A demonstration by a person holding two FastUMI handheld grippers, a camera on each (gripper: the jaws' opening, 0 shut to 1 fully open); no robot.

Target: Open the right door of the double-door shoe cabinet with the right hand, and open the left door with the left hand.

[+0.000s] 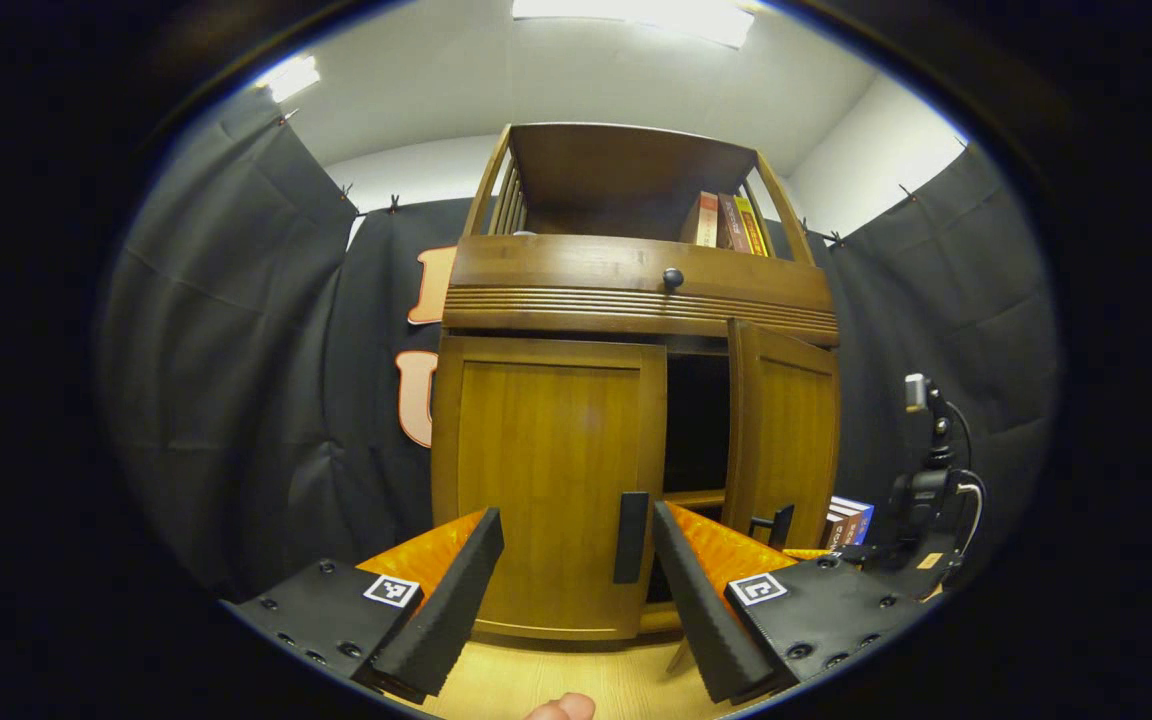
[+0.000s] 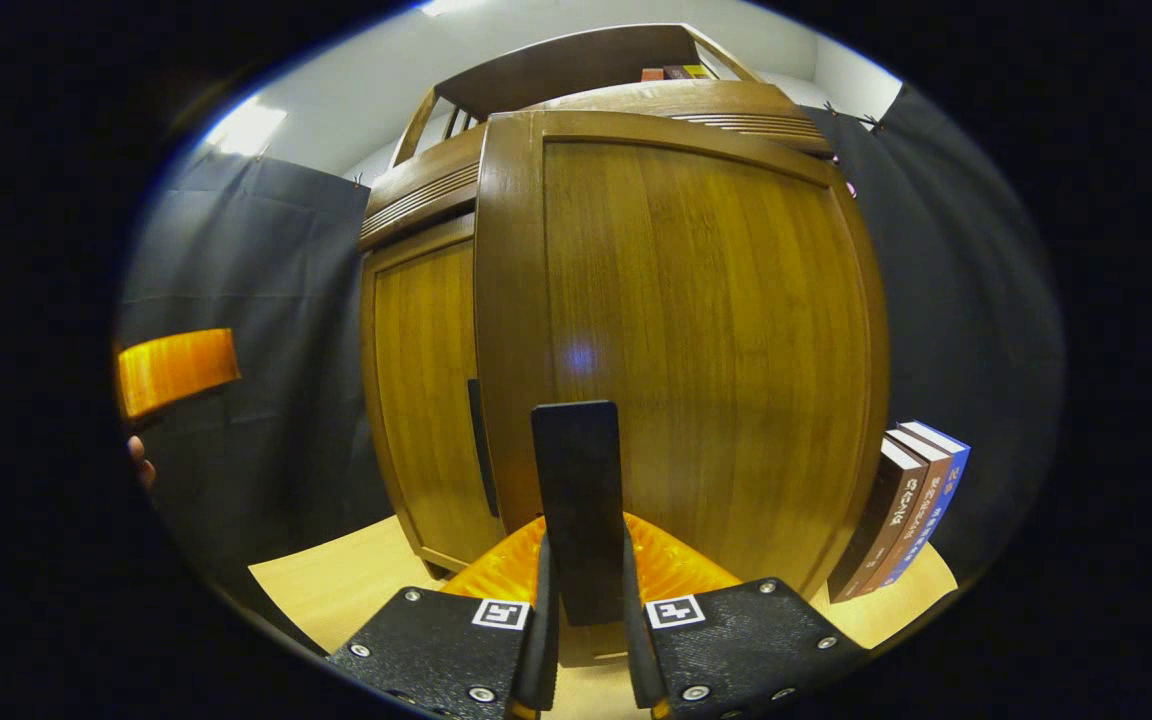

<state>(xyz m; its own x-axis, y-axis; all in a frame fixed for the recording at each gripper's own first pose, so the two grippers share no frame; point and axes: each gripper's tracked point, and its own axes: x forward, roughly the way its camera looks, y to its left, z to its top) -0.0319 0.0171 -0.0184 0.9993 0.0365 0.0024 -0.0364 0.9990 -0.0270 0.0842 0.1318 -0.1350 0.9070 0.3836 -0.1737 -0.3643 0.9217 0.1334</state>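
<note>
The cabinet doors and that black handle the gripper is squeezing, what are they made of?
The cabinet doors look like wood with a glossy varnish: brown grain lines run down them and a light spot reflects off one. The black handle is smooth and matte, maybe painted metal or plastic; I can't tell which. The right gripper is clamped on it.

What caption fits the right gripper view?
Right hand-held gripper clamps the right door's handle, door swung ajar.

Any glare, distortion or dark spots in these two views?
Left gripper view: ceiling light blown out, cabinet interior black behind the ajar right door. Right gripper view: fisheye bulges that door, small bluish glare spot above the gripped handle.
</note>
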